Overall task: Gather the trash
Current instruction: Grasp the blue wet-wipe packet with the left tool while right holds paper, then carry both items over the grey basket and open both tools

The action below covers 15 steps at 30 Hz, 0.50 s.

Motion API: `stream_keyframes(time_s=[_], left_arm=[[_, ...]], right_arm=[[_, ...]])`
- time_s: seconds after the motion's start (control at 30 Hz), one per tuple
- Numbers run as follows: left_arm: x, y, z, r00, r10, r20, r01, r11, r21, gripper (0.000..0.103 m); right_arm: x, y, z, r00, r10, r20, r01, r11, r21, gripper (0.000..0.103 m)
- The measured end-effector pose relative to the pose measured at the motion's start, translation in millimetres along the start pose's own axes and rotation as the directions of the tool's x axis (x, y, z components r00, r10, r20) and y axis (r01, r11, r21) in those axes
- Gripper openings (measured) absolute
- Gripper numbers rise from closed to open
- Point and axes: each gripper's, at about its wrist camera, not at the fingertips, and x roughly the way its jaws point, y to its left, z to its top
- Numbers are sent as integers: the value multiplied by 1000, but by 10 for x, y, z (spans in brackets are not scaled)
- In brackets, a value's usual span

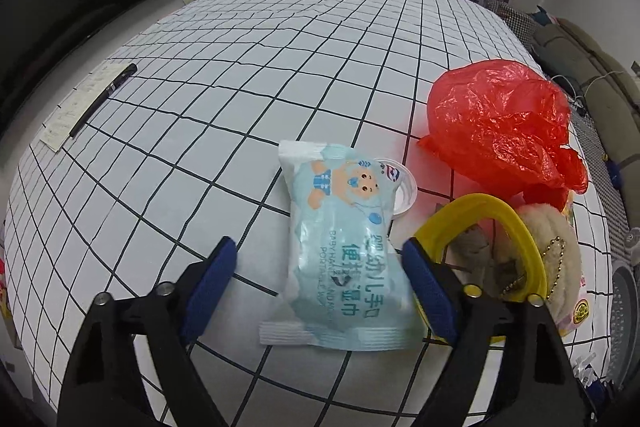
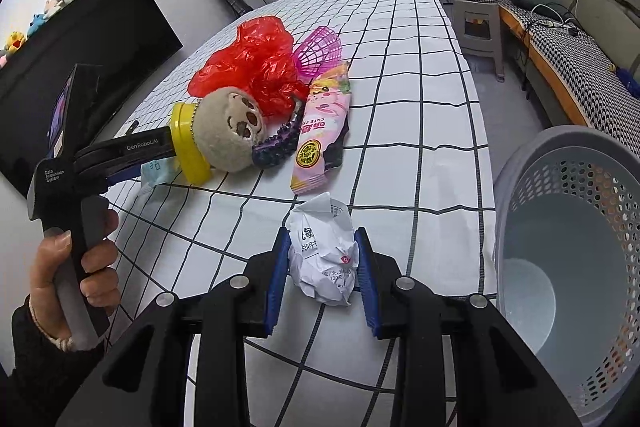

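Observation:
A light-blue wet-wipe pack point(image 1: 340, 259) lies flat on the checked tablecloth point(image 1: 240, 67). My left gripper point(image 1: 318, 245) is open and straddles the pack. Its right pad point(image 1: 428, 291) sits at the pack's edge, while the left pad point(image 1: 212, 283) stands clear of it. In the right wrist view my right gripper point(image 2: 322, 233) is shut on a crumpled white paper point(image 2: 320, 263), held above the table's near right edge. The left gripper point(image 2: 152, 163), held by a hand point(image 2: 60, 267), shows there too, with a corner of the pack point(image 2: 154, 173) under it.
A grey perforated bin point(image 2: 600, 187) stands right of the table, beside the held paper. A red plastic bag point(image 2: 248, 67), a yellow lid point(image 2: 188, 139), a plush toy point(image 2: 236, 127), a pink snack wrapper point(image 2: 324, 123) and a pink mesh basket point(image 2: 318, 55) crowd the table. A pen point(image 1: 104, 99) lies far left.

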Motion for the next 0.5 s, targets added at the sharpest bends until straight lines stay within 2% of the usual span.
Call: stream_keyframes(time_s=[0.07,0.2,0.5], left_arm=[[5,-3,-5,1000,-12,-8,12,1000,9,60],[-80,22,-2,999,-37,20,37,999,6,59],[-523,97,-76,993,-27,116,25,999,21,58]], right_arm=[[-2,-2,7,1000,-3,1,3,1000,2,32],[-25,10,6,1000,-12,6,12,1000,1,32],[-148,62,8,999,-30,31,30,999,-10,32]])
